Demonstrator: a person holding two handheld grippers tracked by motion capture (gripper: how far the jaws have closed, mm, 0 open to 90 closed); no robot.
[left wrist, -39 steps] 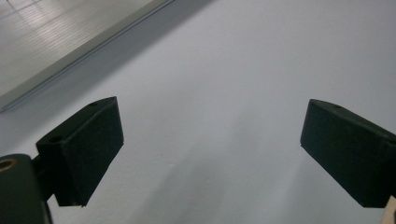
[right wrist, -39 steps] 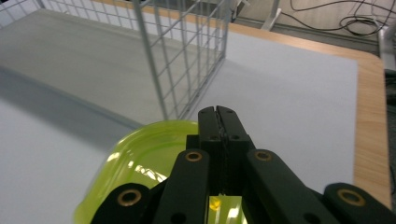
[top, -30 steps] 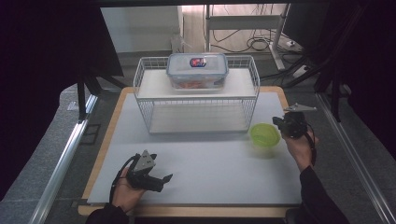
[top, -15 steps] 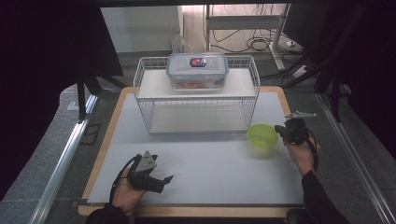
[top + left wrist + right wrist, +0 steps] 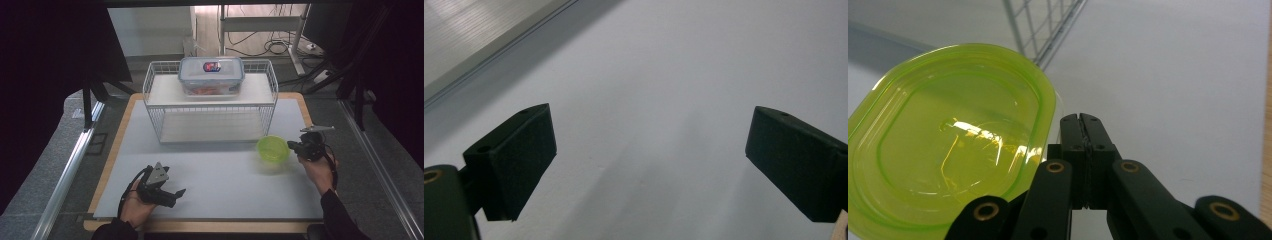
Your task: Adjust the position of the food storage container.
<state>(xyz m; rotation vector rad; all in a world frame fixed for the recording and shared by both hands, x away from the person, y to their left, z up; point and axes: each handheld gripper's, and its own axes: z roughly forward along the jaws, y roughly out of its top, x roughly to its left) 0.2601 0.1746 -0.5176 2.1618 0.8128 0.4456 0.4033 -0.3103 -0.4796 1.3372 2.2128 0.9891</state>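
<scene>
Desk (image 5: pixel 215 180): pale grey mat on a wood-edged board.

A white wire rack (image 5: pixel 210 102) stands at the far middle of the desk. On its top shelf sits a clear lidded box (image 5: pixel 211 75) with a red-and-blue label on the lid and something red-orange inside; its contents are too small to identify.

A green bowl (image 5: pixel 272 148) rests on the mat near the rack's front right corner. It is translucent, upright and empty, with glare on its inner bottom in the right gripper view.

Left hand-held gripper (image 5: pixel 176 194) lies low at the near left of the desk, held in the left hand (image 5: pixel 132 202), well apart from the bowl and rack. A grey three-cornered plate sits on top. In the left gripper view its jaws are spread wide, with bare mat between them and nothing held.

Right hand-held gripper (image 5: pixel 294 146) is at the right side of the desk, held in the right hand (image 5: pixel 317 167), tips pointing left, just beside the bowl's right rim. In the right gripper view the jaws are pressed together, pads meeting along a thin seam with nothing between them. The bowl (image 5: pixel 948 145) lies just left of the tips; whether they touch its rim I cannot tell.
</scene>
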